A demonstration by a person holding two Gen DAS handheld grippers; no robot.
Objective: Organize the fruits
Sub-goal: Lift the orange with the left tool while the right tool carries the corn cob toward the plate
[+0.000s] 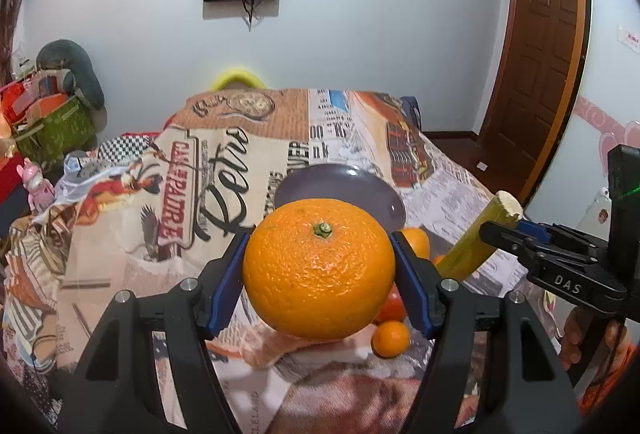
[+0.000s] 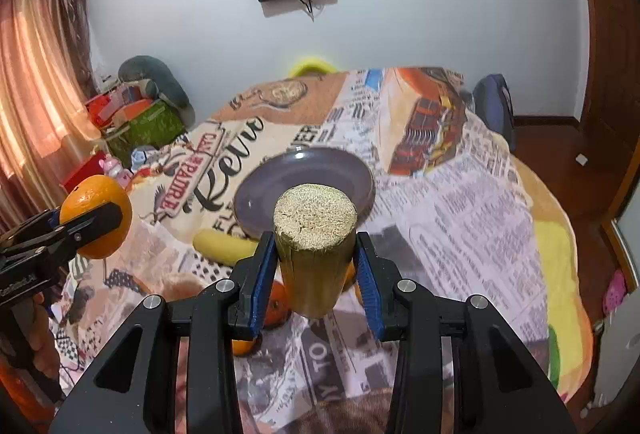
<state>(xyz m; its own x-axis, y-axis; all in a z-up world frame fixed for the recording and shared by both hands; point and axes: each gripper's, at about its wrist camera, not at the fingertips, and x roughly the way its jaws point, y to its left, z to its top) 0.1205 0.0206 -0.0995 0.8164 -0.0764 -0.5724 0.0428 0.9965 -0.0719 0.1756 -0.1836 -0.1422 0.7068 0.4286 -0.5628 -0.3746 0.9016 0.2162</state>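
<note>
A large orange (image 1: 318, 270) sits between the blue pads of my left gripper (image 1: 318, 239), which is shut on it and holds it above the table. The right wrist view shows that same orange (image 2: 96, 194) at the left. My right gripper (image 2: 315, 239) is shut on a yellow-green stalk piece (image 2: 314, 218), fibrous cut end facing the camera. From the left wrist the stalk (image 1: 476, 246) and right gripper (image 1: 502, 228) appear at the right. An empty grey plate (image 2: 312, 166) lies just beyond both grippers. Below them lie small oranges (image 1: 390, 338) (image 2: 276, 308) and a banana (image 2: 224, 244).
A newspaper-print cloth (image 2: 460, 218) covers the table. Boxes and toys (image 2: 140, 122) crowd the floor at the left, by a curtain. A blue chair back (image 2: 494, 106) stands at the table's far right, and a wooden door (image 1: 544, 54) is beyond it.
</note>
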